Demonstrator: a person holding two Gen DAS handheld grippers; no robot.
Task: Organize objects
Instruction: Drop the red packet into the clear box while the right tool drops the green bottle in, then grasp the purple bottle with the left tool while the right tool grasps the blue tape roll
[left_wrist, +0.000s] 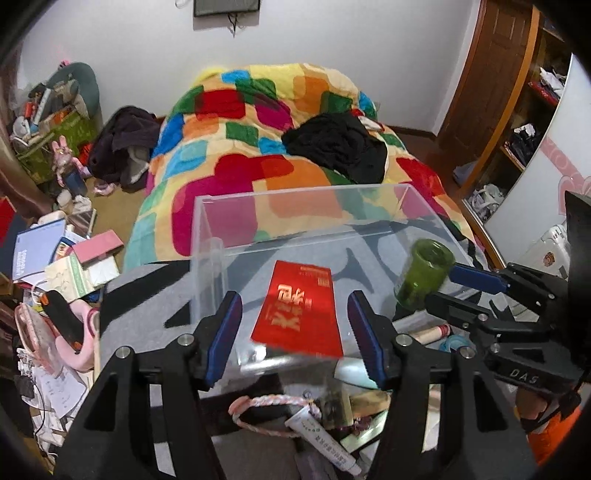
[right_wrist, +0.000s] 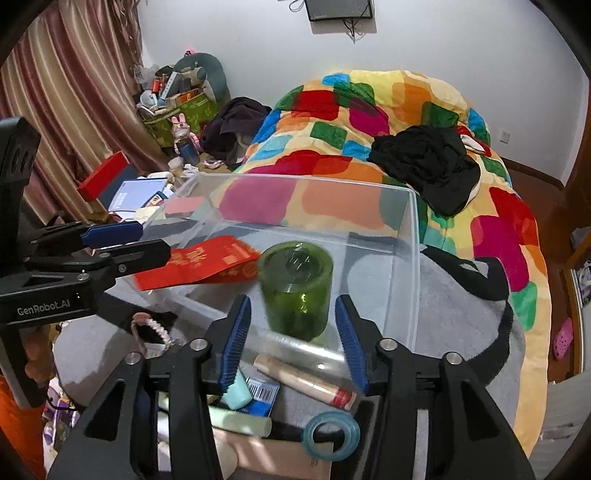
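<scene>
A clear plastic box (left_wrist: 295, 192) (right_wrist: 413, 258) stands on a grey and black blanket at the foot of a bed. A red envelope (left_wrist: 299, 317) (right_wrist: 199, 266) hangs blurred at the box's near edge, between the fingers of my left gripper (left_wrist: 295, 332) (right_wrist: 155, 242). A gap shows on each side of it, so the gripper is open. A green translucent cup (right_wrist: 295, 291) (left_wrist: 424, 273) stands inside the box between the pads of my right gripper (right_wrist: 293, 325) (left_wrist: 441, 288). These pads stand narrowly apart from the cup, open.
Loose items lie in front of the box: a teal tape ring (right_wrist: 330, 432), a beige tube (right_wrist: 306, 380), a white tube (left_wrist: 325, 443), a braided cord (left_wrist: 266, 402). A colourful quilt (left_wrist: 258, 122) with black clothes (left_wrist: 336, 147) lies behind. Books and boxes (left_wrist: 55, 258) crowd the left.
</scene>
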